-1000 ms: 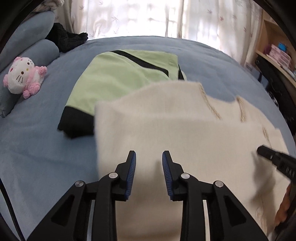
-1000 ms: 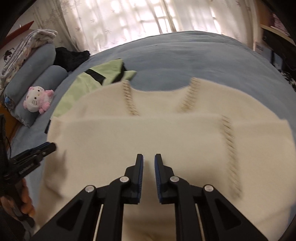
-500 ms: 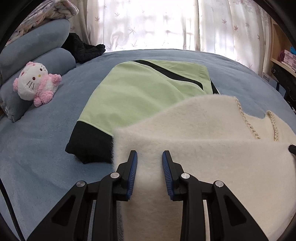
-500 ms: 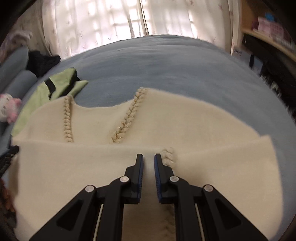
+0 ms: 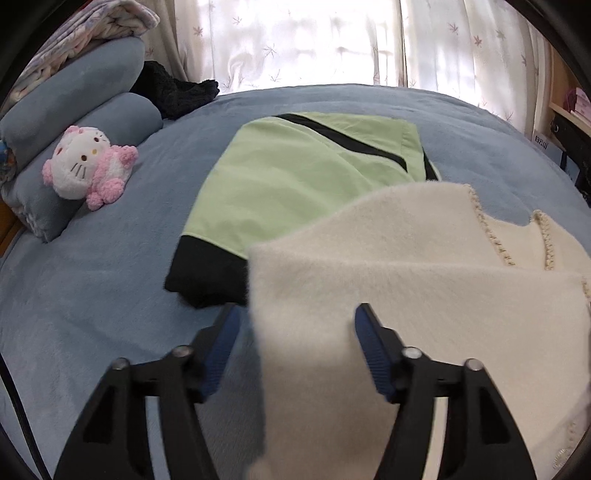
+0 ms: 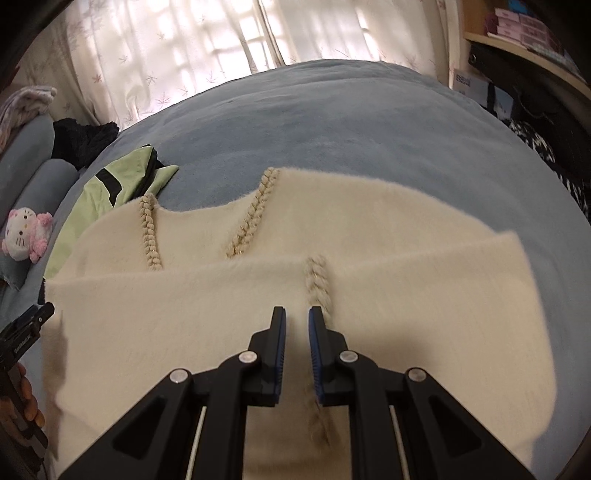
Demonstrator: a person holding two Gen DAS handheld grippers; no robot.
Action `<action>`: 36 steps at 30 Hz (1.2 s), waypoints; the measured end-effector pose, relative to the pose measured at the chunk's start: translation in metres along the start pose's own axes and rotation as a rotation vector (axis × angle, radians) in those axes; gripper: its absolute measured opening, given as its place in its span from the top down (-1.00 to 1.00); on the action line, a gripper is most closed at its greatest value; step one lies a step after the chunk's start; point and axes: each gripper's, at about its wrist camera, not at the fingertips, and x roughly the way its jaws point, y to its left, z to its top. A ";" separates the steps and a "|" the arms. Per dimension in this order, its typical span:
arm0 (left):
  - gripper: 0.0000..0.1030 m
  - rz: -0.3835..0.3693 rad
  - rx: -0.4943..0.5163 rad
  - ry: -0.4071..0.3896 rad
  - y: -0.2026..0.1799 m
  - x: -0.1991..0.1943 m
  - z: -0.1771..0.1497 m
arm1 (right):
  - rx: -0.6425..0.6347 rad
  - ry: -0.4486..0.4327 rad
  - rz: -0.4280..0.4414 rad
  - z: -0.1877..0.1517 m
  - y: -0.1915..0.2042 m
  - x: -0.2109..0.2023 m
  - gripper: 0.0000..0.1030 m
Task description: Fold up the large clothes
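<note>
A fluffy cream sweater (image 5: 424, 277) with braided trim lies folded on the blue bed (image 5: 92, 302), its lower part doubled up over the chest. My left gripper (image 5: 297, 317) is at the folded layer's left corner. Its jaws are opening and stand wide, and the cloth lies loose between them with no pad pressing on it. In the right wrist view, the sweater (image 6: 221, 302) fills the middle. My right gripper (image 6: 296, 319) is at the middle of the folded layer beside a braid (image 6: 317, 280), jaws nearly together and pinching the cloth.
A folded green and black garment (image 5: 295, 177) lies just beyond the sweater, partly under it. A pink and white plush toy (image 5: 88, 166) leans on blue pillows (image 5: 74, 92), with a black garment (image 5: 173, 92) behind. Curtains back the bed, and shelves (image 6: 524, 22) stand at the right.
The left jaws have spread wide and let go of the sweater's corner. The right gripper has shifted right along the folded layer, so the braid now runs under its right finger.
</note>
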 end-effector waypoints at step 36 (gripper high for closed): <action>-0.29 -0.154 -0.038 0.058 0.017 -0.225 -0.146 | 0.074 0.007 -0.015 -0.166 -0.055 -0.178 0.39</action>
